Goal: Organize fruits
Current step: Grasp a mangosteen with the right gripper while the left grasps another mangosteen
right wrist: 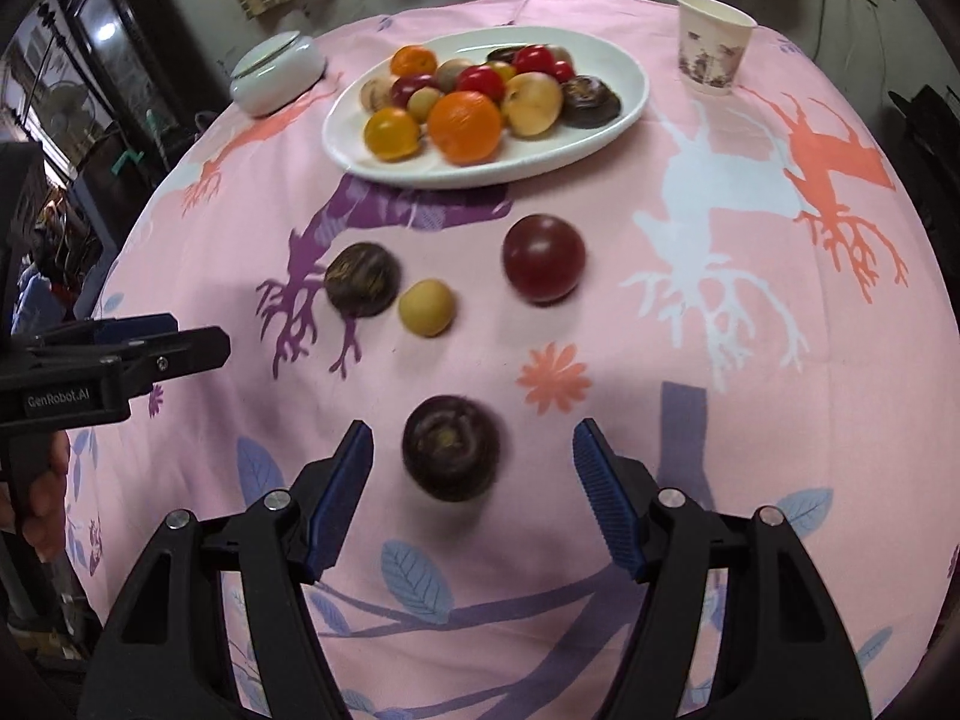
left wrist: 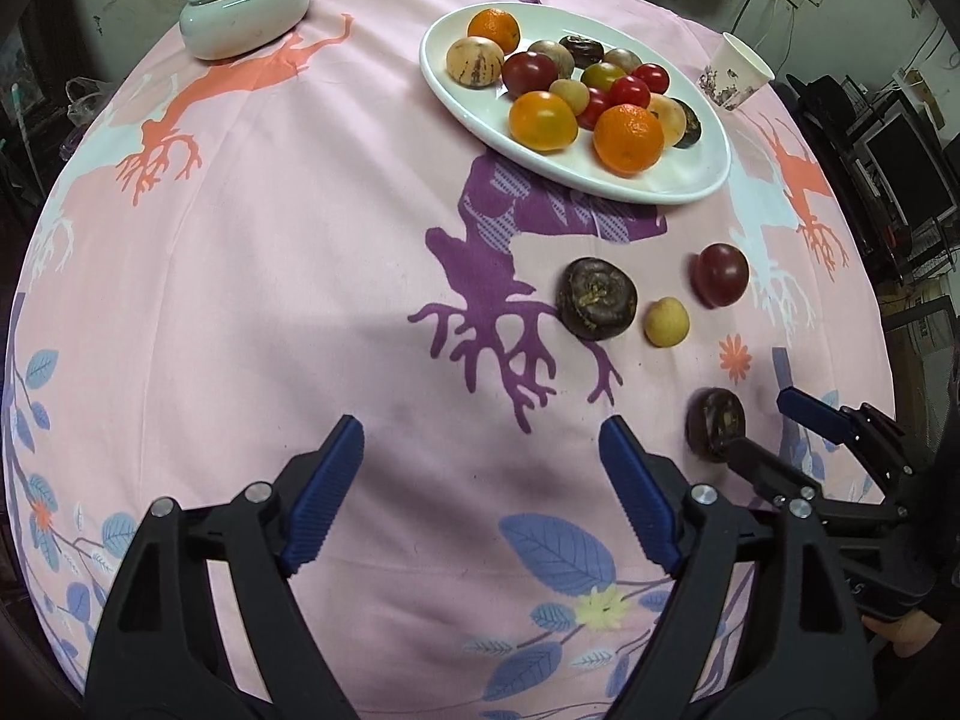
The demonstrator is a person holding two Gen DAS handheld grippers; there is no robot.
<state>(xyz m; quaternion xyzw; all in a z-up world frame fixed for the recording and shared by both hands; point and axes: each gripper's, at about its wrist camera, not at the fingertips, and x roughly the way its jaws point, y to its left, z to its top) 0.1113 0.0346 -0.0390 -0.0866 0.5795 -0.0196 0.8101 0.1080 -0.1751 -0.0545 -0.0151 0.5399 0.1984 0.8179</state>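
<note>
At the far left a pale lidded jar (left wrist: 245, 6) is sitting on the pink patterned tablecloth (left wrist: 300, 252), well apart from everything else. Nearer the viewer, the left gripper (left wrist: 483, 492) is hanging over bare cloth with its blue pads spread wide and nothing between them. Further right, the white oval plate (right wrist: 354, 126) is holding a heap of oranges, red tomatoes and brown fruits. In front of the plate, four loose fruits are lying on the cloth: a dark brown fruit (right wrist: 362, 279) with a small yellow fruit (right wrist: 426, 307) just beside it, a dark red tomato (right wrist: 543, 258) to their right, and a second dark fruit (right wrist: 451, 447) nearest the viewer. The right gripper (right wrist: 474, 498) is hovering with its jaws apart on either side of that nearest fruit, not touching it. A paper cup (right wrist: 712, 42) is standing upright at the far right.
</note>
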